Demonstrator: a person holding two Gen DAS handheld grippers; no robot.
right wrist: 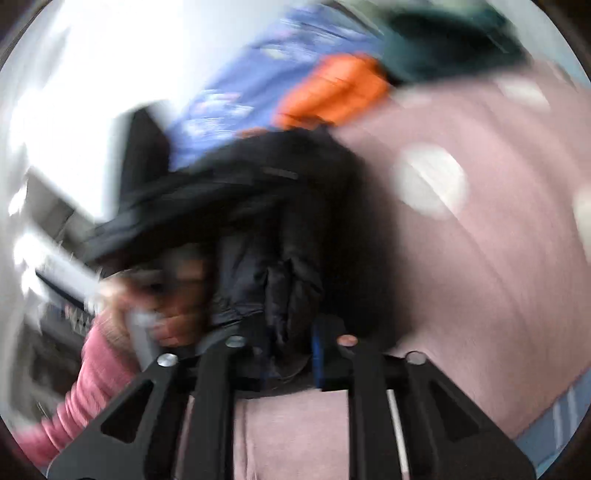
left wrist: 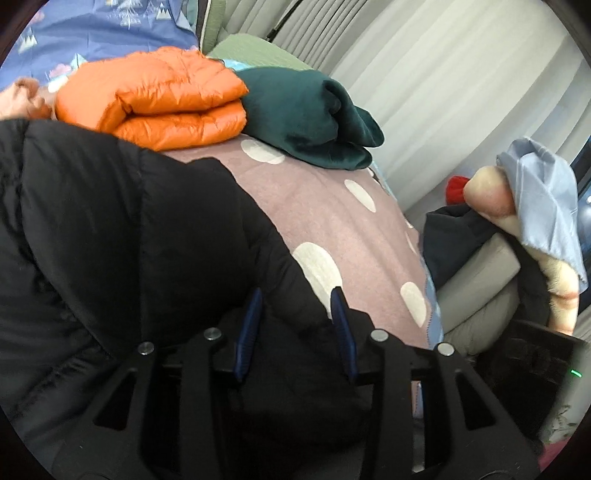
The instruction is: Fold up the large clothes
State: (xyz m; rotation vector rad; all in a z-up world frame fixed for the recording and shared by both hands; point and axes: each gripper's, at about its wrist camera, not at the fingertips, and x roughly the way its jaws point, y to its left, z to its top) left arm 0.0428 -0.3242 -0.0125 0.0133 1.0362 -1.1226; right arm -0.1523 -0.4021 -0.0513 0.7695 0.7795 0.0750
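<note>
A large black puffer jacket lies on the mauve polka-dot bedspread. My left gripper has its blue-padded jaws closed on a fold of the jacket's edge. In the blurred right wrist view, my right gripper is shut on a bunched part of the black jacket, lifted above the bedspread. The person's hand in a pink sleeve shows at lower left.
A folded orange puffer jacket and a folded dark green garment lie at the far side of the bed. A blue patterned pillow is behind them. A chair piled with clothes stands right of the bed. Pale curtains hang behind.
</note>
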